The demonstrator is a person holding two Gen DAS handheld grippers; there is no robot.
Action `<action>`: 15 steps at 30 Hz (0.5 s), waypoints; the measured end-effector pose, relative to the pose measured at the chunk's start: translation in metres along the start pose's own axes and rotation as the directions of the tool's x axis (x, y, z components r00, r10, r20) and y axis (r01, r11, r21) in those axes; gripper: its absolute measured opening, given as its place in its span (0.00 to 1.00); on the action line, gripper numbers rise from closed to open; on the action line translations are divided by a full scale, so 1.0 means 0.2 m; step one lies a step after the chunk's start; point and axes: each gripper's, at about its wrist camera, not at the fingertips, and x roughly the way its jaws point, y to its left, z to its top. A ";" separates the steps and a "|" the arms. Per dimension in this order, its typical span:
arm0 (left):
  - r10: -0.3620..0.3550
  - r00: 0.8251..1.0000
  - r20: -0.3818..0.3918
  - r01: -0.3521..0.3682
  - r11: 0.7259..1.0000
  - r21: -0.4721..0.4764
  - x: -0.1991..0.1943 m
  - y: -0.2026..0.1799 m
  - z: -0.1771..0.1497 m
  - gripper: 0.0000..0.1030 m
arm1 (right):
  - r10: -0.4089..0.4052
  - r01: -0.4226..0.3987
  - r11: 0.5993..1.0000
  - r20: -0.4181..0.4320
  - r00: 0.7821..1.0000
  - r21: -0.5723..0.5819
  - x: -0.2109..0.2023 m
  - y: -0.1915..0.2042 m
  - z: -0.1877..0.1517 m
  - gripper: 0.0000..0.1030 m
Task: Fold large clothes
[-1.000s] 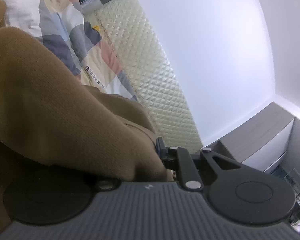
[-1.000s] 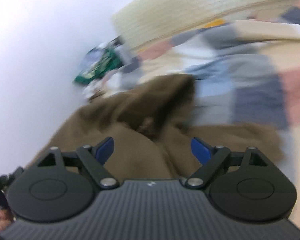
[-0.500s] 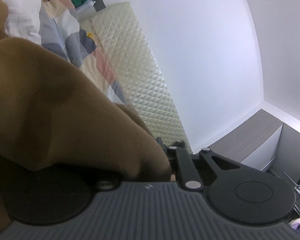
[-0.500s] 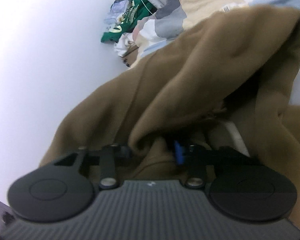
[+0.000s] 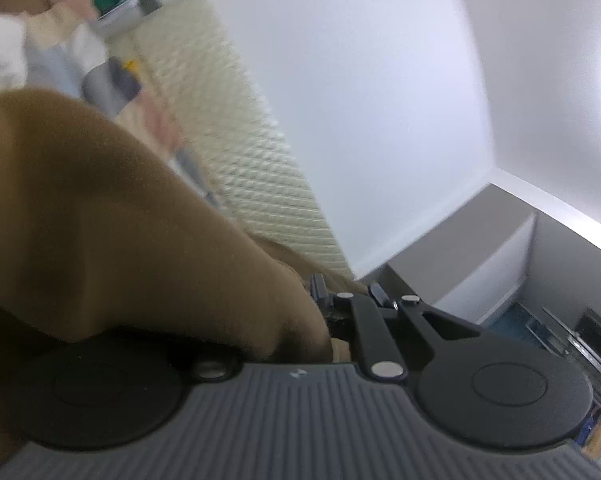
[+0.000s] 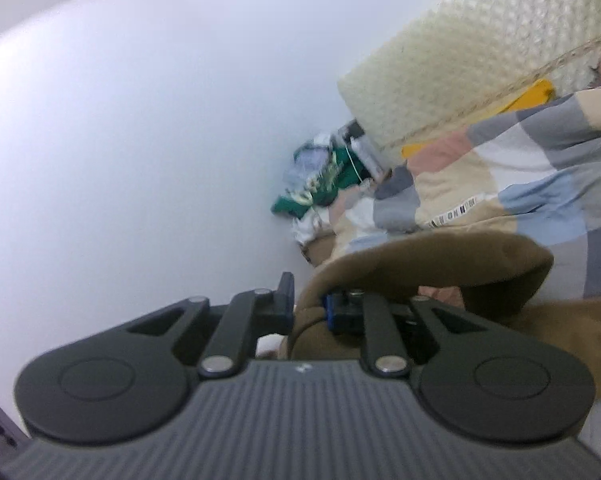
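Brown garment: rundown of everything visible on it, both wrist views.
The brown garment is a thick, matte, knit-looking olive-brown fabric. It is bunched and lifted, not flat. The left tool is shut on a fold that drapes over its left side. The right tool pinches another edge, which loops in an arc above the patchwork bedding. Its full shape is hidden.

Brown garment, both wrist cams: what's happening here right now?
A person is folding a large brown garment over a bed with a patchwork quilt. Both tongs are clamped on the fabric. The left tongs are mostly buried under a drape of cloth, jaws close together. The right tongs pinch an edge, with a loop of fabric arching just beyond them. A cream quilted mattress leans against the wall. The garment looks lifted and bunched, not yet laid flat.
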 end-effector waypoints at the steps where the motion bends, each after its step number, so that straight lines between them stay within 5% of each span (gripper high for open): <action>1: -0.012 1.000 0.000 0.012 0.999 0.031 -0.04 -0.07 0.01 0.13 | 0.026 -0.026 1.000 0.037 0.999 0.000 -0.09 0.05 -0.02 0.17; 9: -0.228 0.973 -0.021 0.228 0.952 0.205 -0.25 -0.64 0.23 0.13 | 0.145 -0.119 0.986 0.264 0.954 -0.113 -0.66 0.55 -0.06 0.17; 15: -0.299 0.948 -0.108 0.313 0.936 0.162 -0.01 -0.79 0.42 0.14 | 0.149 -0.088 0.982 0.401 0.904 -0.168 -0.81 0.75 0.11 0.18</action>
